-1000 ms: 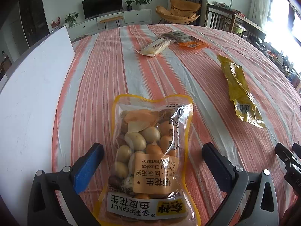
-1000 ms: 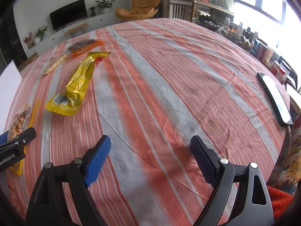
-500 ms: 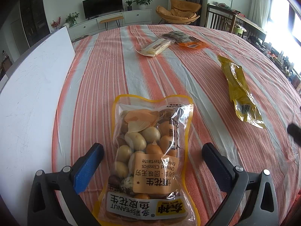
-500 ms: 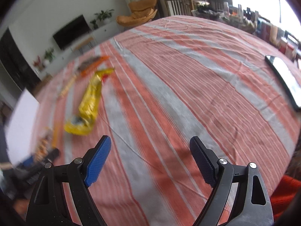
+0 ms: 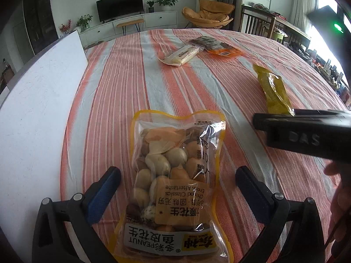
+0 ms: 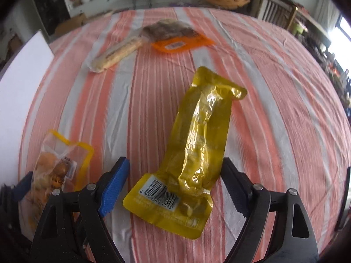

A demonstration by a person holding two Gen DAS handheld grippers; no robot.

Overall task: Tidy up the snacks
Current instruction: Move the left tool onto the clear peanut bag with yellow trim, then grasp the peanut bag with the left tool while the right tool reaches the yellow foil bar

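A clear yellow-edged bag of peanuts (image 5: 175, 175) lies on the striped tablecloth between the open fingers of my left gripper (image 5: 177, 188). It also shows in the right wrist view (image 6: 54, 171). A long yellow snack pouch (image 6: 190, 149) lies between the open fingers of my right gripper (image 6: 175, 182), barcode end nearest; it shows in the left wrist view (image 5: 272, 92). Farther back lie a pale wrapped bar (image 6: 118, 52) and an orange-edged packet (image 6: 175, 37). My right gripper's body (image 5: 302, 131) crosses the left wrist view at the right.
A white board (image 5: 33, 109) lies along the table's left side. The round table carries an orange and grey striped cloth (image 5: 136, 83). Beyond it stand a TV cabinet, plants, an orange chair and a cluttered shelf by the window.
My right gripper has swung left and forward, from open tablecloth to over the yellow pouch, and now enters the left wrist view. My left gripper has not moved.
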